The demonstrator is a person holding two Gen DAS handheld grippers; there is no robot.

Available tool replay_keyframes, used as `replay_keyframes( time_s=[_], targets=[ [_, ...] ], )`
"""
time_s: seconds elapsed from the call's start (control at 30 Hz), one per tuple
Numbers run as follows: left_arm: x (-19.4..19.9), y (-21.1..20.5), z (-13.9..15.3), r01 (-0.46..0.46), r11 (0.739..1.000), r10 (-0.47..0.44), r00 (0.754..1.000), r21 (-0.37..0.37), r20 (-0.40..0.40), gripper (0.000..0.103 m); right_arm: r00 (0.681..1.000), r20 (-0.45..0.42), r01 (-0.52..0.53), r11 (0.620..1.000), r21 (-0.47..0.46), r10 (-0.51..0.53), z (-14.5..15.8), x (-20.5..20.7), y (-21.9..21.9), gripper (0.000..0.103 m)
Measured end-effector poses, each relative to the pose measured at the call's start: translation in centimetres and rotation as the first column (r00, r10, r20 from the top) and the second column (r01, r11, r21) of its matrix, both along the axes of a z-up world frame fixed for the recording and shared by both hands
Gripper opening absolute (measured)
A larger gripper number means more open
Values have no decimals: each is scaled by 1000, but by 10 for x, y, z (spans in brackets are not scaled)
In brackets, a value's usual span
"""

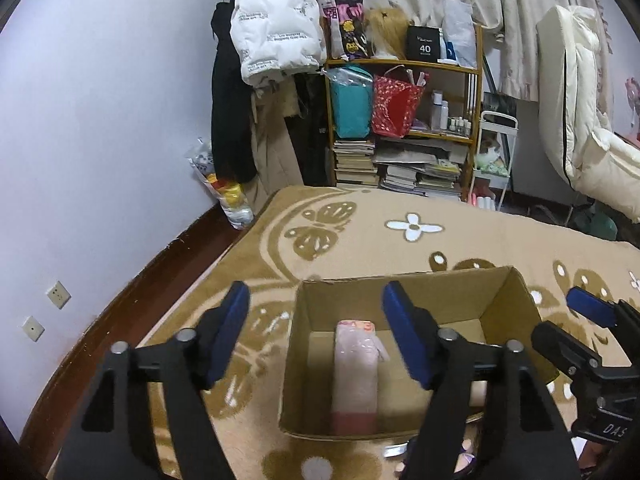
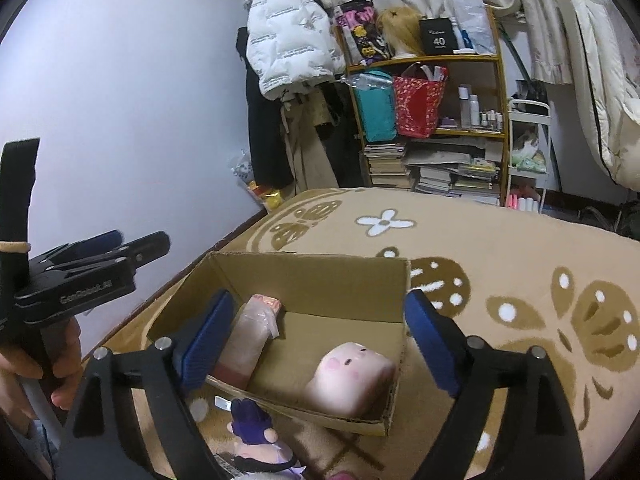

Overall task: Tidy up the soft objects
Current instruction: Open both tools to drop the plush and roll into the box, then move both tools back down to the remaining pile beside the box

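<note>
From your left wrist view, your left gripper (image 1: 316, 330) hovers with its blue-padded fingers spread wide and holding nothing, above an open cardboard box (image 1: 400, 294) on a beige butterfly-patterned rug (image 1: 360, 224). A pink wrapped roll (image 1: 355, 376) lies in the left part of the box. Your right gripper (image 1: 592, 312) shows at the right edge; from here you cannot tell its finger state. From your right wrist view, your right gripper (image 2: 320, 336) is spread wide and empty over the same box, where a pink cube plush (image 2: 352, 380) sits near the right wall. A purple plush doll (image 2: 256, 436) lies on the rug just in front of the box.
</note>
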State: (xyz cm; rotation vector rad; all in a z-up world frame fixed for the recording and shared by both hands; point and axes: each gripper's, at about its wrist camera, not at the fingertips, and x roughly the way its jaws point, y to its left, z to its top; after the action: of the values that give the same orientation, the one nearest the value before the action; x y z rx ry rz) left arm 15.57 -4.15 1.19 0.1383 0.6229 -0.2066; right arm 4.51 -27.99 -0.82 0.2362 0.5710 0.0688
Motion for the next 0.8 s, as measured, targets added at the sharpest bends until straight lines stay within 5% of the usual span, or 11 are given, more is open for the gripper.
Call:
replay_keyframes(
  time_s=[0.3, 0.8],
  targets=[
    [-7, 12, 10, -46, 999, 46, 999, 3, 5, 100, 1000, -6, 28, 999, 21, -28, 4, -10, -3, 94],
    [-39, 28, 20, -53, 999, 53, 998, 7, -27, 102, 999, -32, 24, 999, 37, -23, 9, -45, 10, 94]
  ],
)
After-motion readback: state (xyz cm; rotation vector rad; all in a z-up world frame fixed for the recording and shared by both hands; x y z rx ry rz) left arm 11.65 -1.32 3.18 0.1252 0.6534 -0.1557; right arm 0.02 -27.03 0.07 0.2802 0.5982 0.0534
